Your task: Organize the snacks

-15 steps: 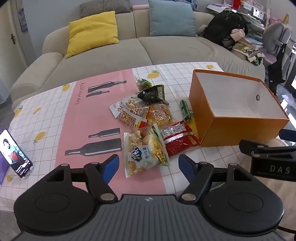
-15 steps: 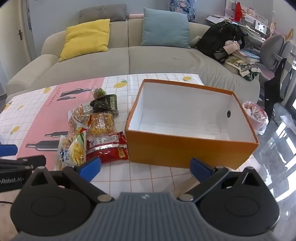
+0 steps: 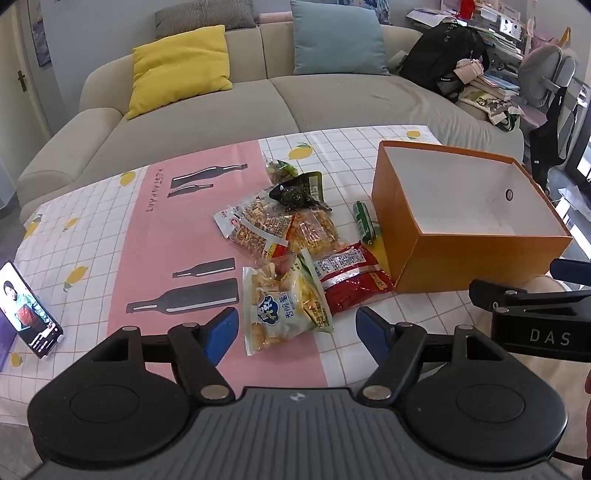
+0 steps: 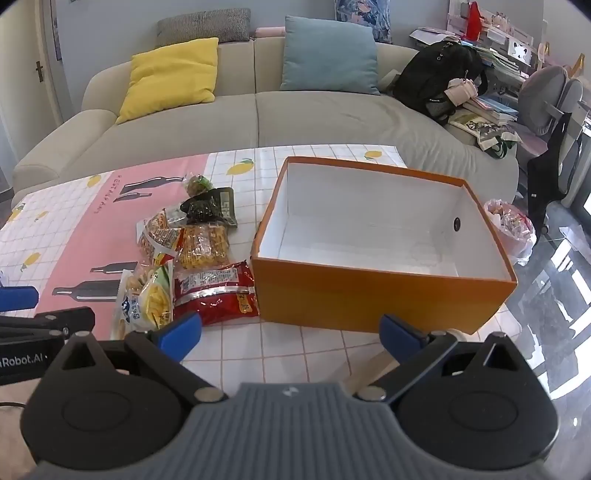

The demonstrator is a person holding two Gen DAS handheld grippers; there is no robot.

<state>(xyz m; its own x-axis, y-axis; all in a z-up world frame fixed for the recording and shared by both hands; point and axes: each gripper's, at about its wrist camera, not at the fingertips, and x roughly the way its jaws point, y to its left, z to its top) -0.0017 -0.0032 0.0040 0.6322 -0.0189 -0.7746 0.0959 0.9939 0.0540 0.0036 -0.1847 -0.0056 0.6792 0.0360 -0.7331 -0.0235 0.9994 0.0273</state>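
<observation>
Orange box (image 4: pixel 373 299) is seen right of centre beside snack packets (image 3: pixel 291 258); both claws, left claw (image 3: pixel 297 330) and right claw (image 4: pixel 291 332), are held wide apart, empty.

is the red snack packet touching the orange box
Touching. In the right wrist view the red snack packet lies with its right edge against the orange box, with no tablecloth showing between them.

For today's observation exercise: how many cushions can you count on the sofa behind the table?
3, perhaps more. A yellow cushion leans at the left, a grey cushion sits behind it on the backrest, and a blue cushion stands mid-sofa. The black backpack may hide others.
</observation>
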